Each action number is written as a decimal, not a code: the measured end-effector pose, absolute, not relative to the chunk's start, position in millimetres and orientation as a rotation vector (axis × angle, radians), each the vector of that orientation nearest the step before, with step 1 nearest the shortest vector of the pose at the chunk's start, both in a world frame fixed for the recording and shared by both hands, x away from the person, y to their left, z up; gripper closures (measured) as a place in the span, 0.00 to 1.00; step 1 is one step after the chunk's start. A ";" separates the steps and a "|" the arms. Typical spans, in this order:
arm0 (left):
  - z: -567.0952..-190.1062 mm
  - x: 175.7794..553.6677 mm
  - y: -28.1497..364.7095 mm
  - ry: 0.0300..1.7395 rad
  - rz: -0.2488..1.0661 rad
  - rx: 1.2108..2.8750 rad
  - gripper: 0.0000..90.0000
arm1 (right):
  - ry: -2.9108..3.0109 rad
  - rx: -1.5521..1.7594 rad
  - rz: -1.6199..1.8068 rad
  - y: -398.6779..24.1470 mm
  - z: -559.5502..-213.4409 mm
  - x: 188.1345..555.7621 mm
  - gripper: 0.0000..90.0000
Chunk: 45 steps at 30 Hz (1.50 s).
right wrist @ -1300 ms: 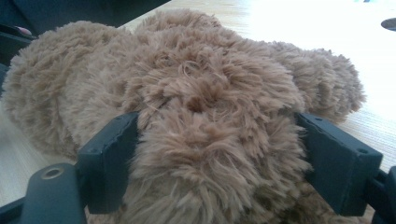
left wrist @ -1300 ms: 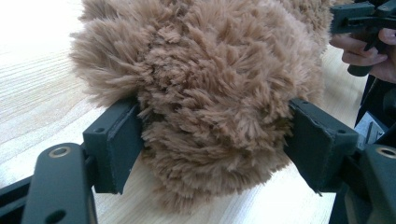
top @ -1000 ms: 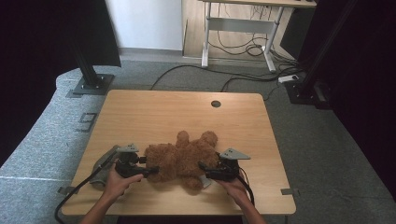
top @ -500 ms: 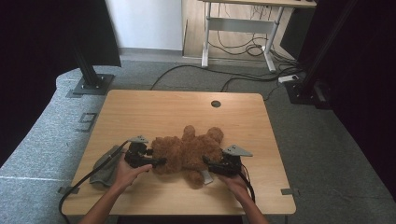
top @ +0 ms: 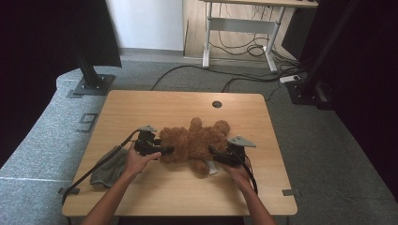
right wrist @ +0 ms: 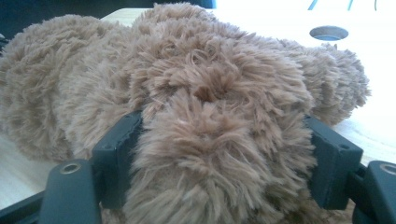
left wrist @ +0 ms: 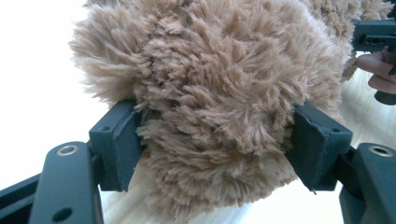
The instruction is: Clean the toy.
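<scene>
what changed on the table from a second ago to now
Both grippers, left gripper and right gripper, carried the teddy bear to the right across the table; the right jaws have just been closing, fur between them. The grey cloth stayed put, now uncovered.

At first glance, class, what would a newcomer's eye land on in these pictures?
A fluffy brown teddy bear lying mid-table, clamped from both sides: the left hand-held gripper on one end, the right hand-held gripper on the other. Next, a grey cloth near the wooden table's left edge.
</scene>
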<state>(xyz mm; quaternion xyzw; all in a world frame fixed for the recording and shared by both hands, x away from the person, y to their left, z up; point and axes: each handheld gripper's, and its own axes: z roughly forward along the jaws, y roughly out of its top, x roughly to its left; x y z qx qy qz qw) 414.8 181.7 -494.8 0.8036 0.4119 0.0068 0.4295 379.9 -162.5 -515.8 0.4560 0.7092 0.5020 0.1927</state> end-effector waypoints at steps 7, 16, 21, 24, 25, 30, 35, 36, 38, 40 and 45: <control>-485.5 411.6 188.0 1.015 0.092 1.981 0.29 | 1.955 1.280 1.439 -167.1 -514.3 382.1 0.26; -456.3 376.2 216.9 0.980 0.237 1.917 0.29 | 1.896 1.215 1.488 -177.1 -502.0 353.6 0.28; -453.7 352.9 228.9 0.972 0.249 1.926 0.29 | 1.934 1.188 1.489 -180.2 -502.8 337.3 0.28; -456.9 340.3 232.6 0.979 0.250 1.927 0.29 | 1.951 1.183 1.481 -181.2 -504.8 329.8 0.28; -459.4 335.6 233.1 0.978 0.247 1.930 0.29 | 1.954 1.184 1.484 -182.0 -505.4 327.4 0.28; -473.9 318.7 230.7 0.985 0.245 1.972 0.29 | 1.958 1.197 1.498 -187.6 -508.6 315.6 0.28; -488.0 306.1 227.4 0.999 0.221 1.989 0.29 | 1.990 1.190 1.480 -190.7 -513.3 305.1 0.29; -490.8 302.8 226.6 1.002 0.219 1.989 0.29 | 1.995 1.193 1.477 -191.0 -514.7 303.3 0.29; -496.2 296.0 224.9 1.002 0.215 1.988 0.30 | 2.004 1.203 1.475 -191.8 -517.6 299.7 0.29; -502.1 290.2 223.0 1.007 0.203 1.989 0.30 | 2.022 1.201 1.461 -191.6 -520.3 296.6 0.29; -509.9 281.6 216.2 0.995 0.215 2.026 0.30 | 2.036 1.209 1.459 -192.2 -524.7 290.7 0.30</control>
